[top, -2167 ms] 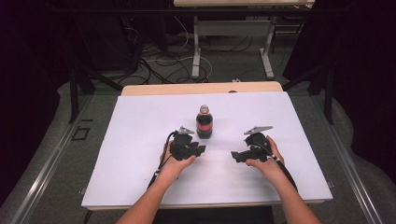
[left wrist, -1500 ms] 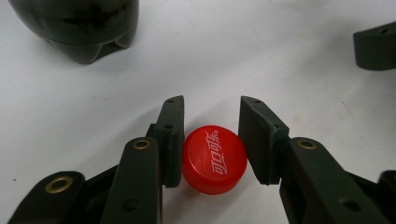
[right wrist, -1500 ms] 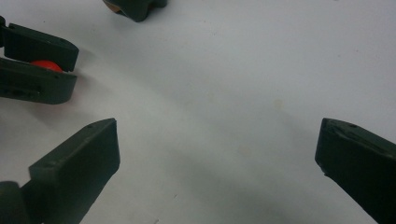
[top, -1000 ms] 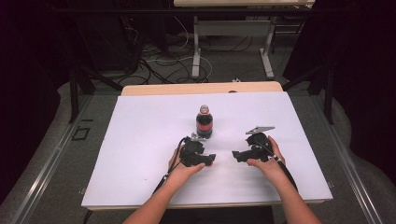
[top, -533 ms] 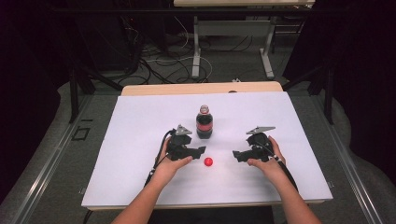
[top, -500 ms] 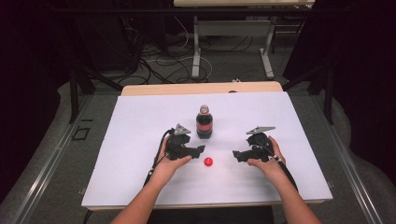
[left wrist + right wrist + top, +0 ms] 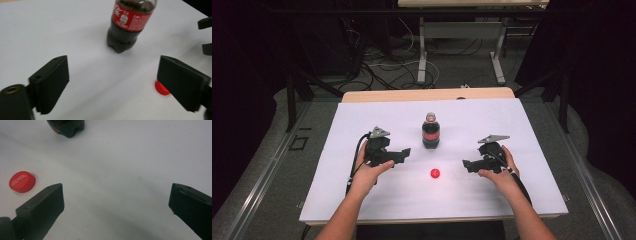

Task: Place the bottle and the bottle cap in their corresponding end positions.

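High view: red cap now lies loose on the white table, at 6 o'clock of the capless cola bottle; my left gripper has backed off to 9 o'clock, so I judge uncapping done. Left gripper view: jaws wide apart, empty, cap at 4 o'clock. Right gripper view: right gripper likewise spread, cap at 9 o'clock.

high view: overhead, forward-down | gripper views: low, close | shared: bottle, red cap

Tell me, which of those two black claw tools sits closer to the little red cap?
The right gripper: the red cap lies just off its open fingers, while the left gripper sits farther away, nearer the cola bottle.
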`<action>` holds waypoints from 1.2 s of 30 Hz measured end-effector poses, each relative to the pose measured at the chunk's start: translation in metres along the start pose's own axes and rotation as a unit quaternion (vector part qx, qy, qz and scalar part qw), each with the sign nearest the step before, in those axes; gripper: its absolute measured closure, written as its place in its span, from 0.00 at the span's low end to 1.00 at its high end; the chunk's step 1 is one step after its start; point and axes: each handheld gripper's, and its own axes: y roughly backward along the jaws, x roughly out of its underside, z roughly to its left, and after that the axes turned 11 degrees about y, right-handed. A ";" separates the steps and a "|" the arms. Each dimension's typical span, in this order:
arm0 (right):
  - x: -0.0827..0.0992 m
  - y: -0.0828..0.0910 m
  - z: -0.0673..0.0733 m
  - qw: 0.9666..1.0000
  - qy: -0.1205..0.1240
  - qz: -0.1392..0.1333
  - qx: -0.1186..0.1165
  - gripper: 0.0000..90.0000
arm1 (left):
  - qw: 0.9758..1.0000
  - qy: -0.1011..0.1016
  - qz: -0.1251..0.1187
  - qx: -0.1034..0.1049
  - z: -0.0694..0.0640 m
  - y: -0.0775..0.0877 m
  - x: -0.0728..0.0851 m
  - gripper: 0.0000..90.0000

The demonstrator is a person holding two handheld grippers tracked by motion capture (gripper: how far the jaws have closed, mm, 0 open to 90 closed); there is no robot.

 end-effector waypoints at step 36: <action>0.009 -0.007 -0.006 1.000 -0.012 0.010 0.014 0.00 | 0.992 0.078 -0.040 -0.090 0.094 0.018 0.050 0.01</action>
